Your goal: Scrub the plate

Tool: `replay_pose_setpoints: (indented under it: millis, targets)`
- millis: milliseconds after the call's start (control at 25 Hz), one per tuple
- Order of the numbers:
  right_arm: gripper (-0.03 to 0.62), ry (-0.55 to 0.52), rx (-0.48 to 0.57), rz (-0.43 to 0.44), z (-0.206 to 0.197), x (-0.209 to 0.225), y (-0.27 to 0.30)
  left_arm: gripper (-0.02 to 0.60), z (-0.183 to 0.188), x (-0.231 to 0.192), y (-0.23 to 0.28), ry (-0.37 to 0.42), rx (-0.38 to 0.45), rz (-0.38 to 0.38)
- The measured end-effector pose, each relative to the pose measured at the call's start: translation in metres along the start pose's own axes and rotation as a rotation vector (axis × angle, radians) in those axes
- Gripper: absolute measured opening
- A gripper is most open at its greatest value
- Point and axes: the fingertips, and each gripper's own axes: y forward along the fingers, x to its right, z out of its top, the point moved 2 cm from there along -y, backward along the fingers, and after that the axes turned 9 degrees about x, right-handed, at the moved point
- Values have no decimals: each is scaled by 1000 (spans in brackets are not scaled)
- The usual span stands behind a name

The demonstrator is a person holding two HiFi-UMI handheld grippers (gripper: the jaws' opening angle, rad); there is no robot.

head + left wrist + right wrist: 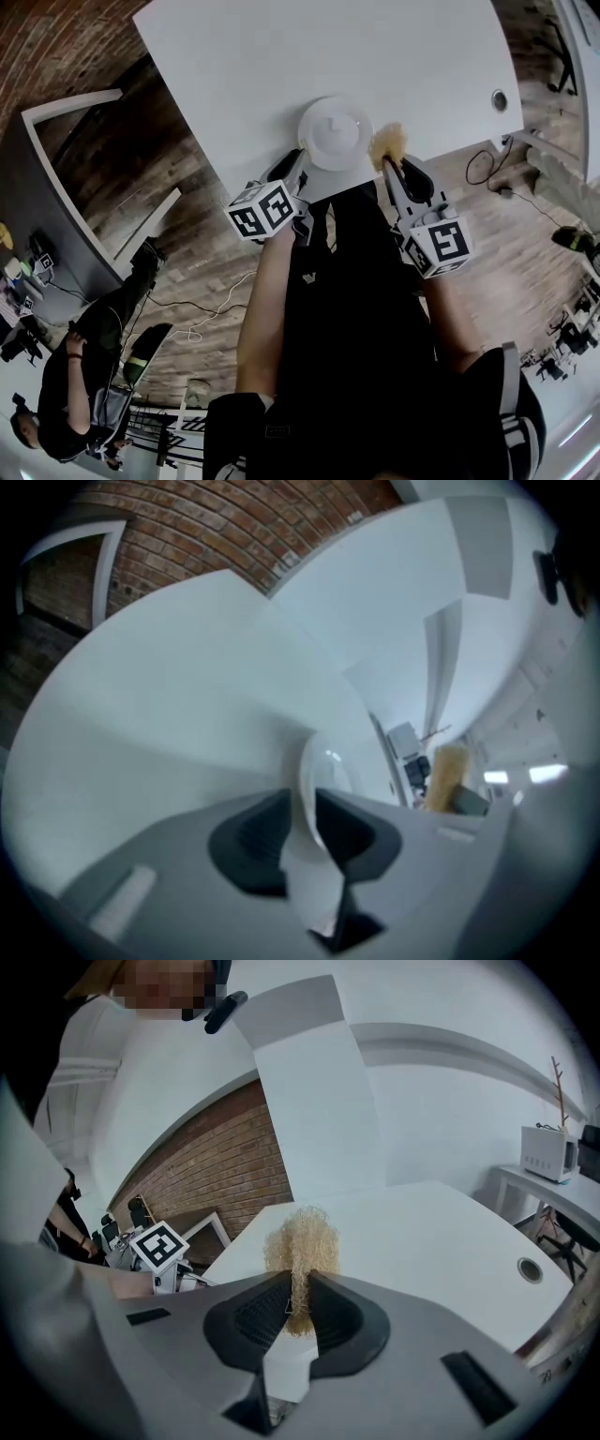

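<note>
A white plate [335,132] is held over the near edge of the white table [281,66]. My left gripper [298,161] is shut on the plate's rim at its lower left. In the left gripper view the plate [323,780] stands edge-on between the jaws of the left gripper [300,822]. My right gripper [387,169] is shut on a tan fibrous scrubber [388,143], which sits just right of the plate. In the right gripper view the scrubber [302,1246] sticks up from between the jaws of the right gripper [298,1305].
A round cable hole [499,99] sits at the table's right edge. The person's dark clothing fills the view below the grippers. Another person [75,384] stands at the lower left on the wood floor. A brick wall [211,1176] lies beyond the table.
</note>
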Motion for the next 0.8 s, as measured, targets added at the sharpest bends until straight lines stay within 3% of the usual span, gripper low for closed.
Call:
replay_pose_setpoints:
  millis: [240, 800]
  targets:
    - [44, -70, -64, -24, -23, 8, 6, 47, 0, 2, 6, -7, -18, 20]
    - [44, -116, -249, -50, -82, 24, 29, 26, -6, 1, 3, -155, 53, 60]
